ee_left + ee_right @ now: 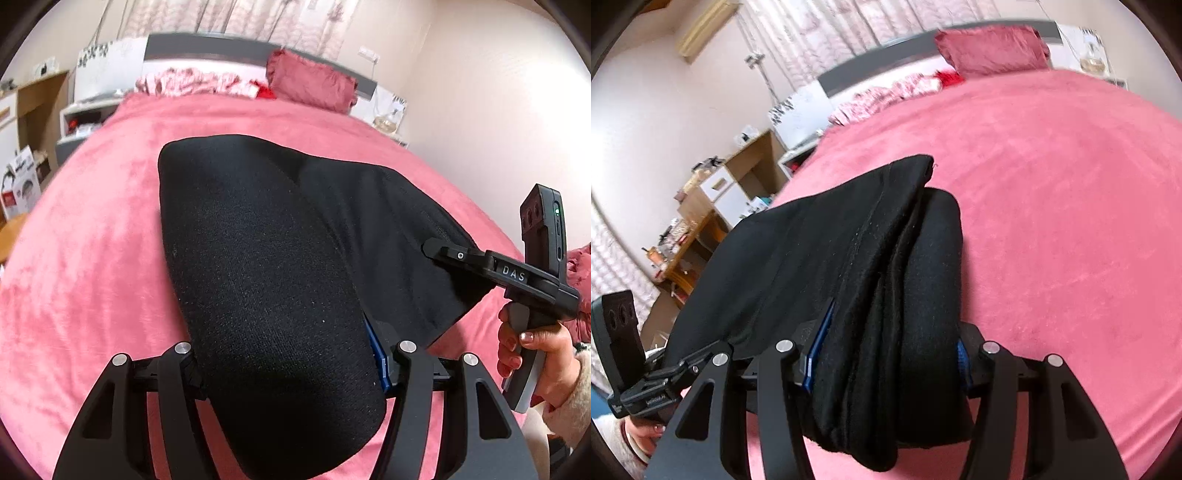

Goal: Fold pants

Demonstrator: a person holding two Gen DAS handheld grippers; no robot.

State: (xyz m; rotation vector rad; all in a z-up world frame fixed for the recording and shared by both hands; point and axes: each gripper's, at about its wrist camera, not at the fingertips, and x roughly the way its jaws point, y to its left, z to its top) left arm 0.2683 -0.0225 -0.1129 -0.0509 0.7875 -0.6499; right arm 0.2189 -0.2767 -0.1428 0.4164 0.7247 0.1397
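Black pants (258, 229) lie partly folded on a pink bed cover (92, 229). My left gripper (291, 354) is shut on the near left end of the pants, and the cloth bulges over its fingers. My right gripper (886, 358) is shut on the near right edge, where several layers of the pants (831, 240) bunch between its blue-padded fingers. In the left wrist view the right gripper (436, 247) shows at the right, clamped on the cloth edge. In the right wrist view the left gripper (679, 369) shows at the lower left.
A dark pink pillow (314, 81) and patterned bedding (192, 81) lie at the head of the bed by a grey headboard (207, 46). Wooden shelves and boxes (713, 206) stand left of the bed. A nightstand (388, 118) stands at the right.
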